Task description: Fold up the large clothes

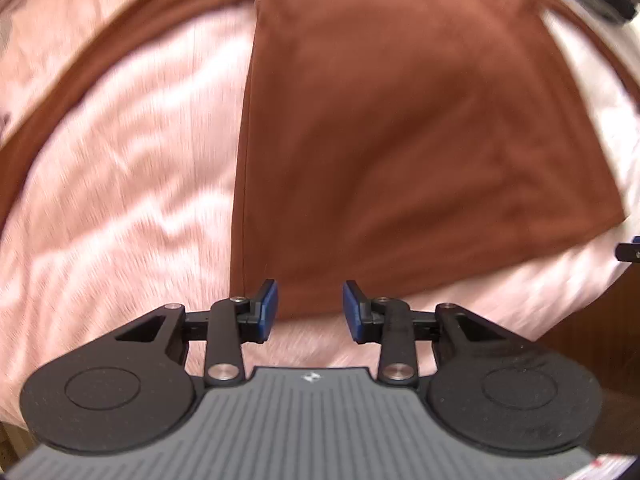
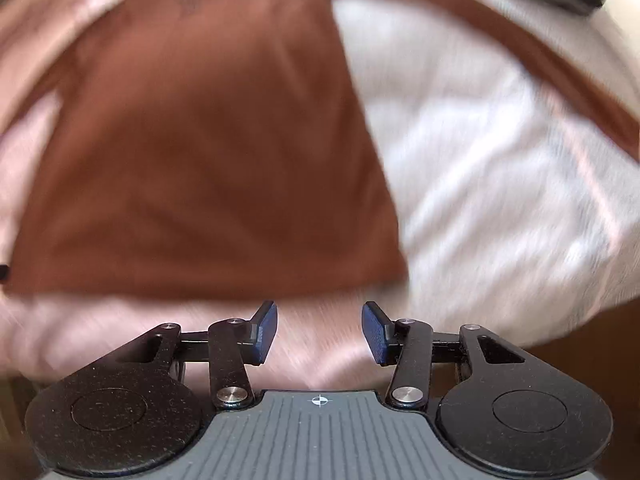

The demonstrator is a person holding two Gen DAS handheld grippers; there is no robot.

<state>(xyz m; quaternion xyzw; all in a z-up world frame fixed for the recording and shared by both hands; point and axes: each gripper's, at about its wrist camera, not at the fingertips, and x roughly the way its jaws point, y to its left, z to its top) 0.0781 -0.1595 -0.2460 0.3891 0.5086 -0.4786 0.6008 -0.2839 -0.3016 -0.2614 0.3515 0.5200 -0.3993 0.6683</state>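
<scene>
Brown garment lies flat on the pink bed sheet, already narrowed into a panel. Left gripper and right gripper hover over its near hem, fingers released, grasping nothing. Risk: pinching the sheet together with the hem, dragging both.

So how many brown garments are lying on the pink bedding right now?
1. A single brown garment lies flat on the pink bedding, ahead of both open grippers. A brown band curves across the bedding; it's unclear whether that's separate clothing.
</scene>
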